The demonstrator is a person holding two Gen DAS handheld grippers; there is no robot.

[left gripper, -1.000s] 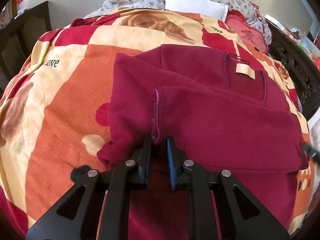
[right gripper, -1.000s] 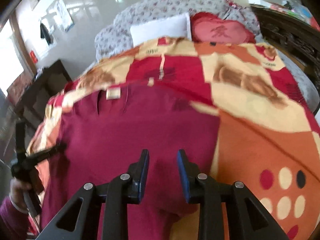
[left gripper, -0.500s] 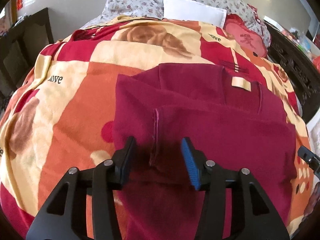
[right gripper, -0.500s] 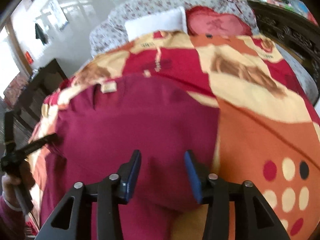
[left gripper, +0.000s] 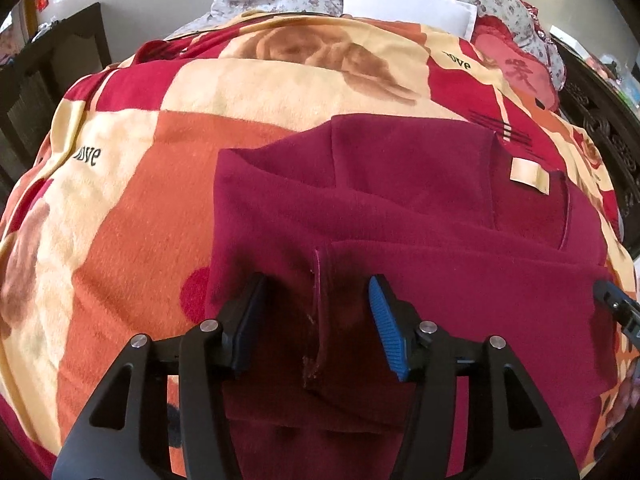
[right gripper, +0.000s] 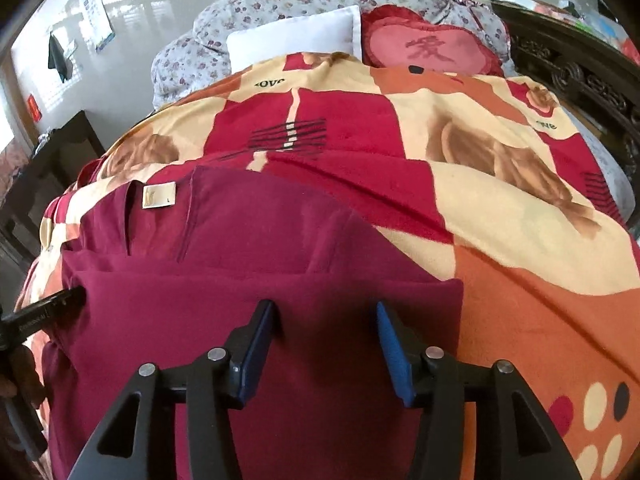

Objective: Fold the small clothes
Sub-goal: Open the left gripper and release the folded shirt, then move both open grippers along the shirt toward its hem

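A dark red garment (left gripper: 400, 216) lies flat on the patterned blanket, with a cream neck label (left gripper: 530, 172) at its far side. A folded panel of it lies across the near part, its hemmed edge (left gripper: 318, 304) running between my left gripper's fingers. My left gripper (left gripper: 316, 320) is open and empty just above that edge. In the right wrist view the same garment (right gripper: 260, 280) fills the near left. My right gripper (right gripper: 326, 340) is open and empty over the folded panel near its right edge.
The orange, red and cream blanket (left gripper: 160, 168) covers the bed. A white pillow (right gripper: 296, 40) and a red heart cushion (right gripper: 428, 46) lie at the head. A dark carved bed frame (right gripper: 580, 76) runs along the right. Dark furniture (left gripper: 48, 76) stands left.
My left gripper let go of the garment's folded edge and opened wide. My right gripper opened wider. The folded panel now lies flat on the garment.
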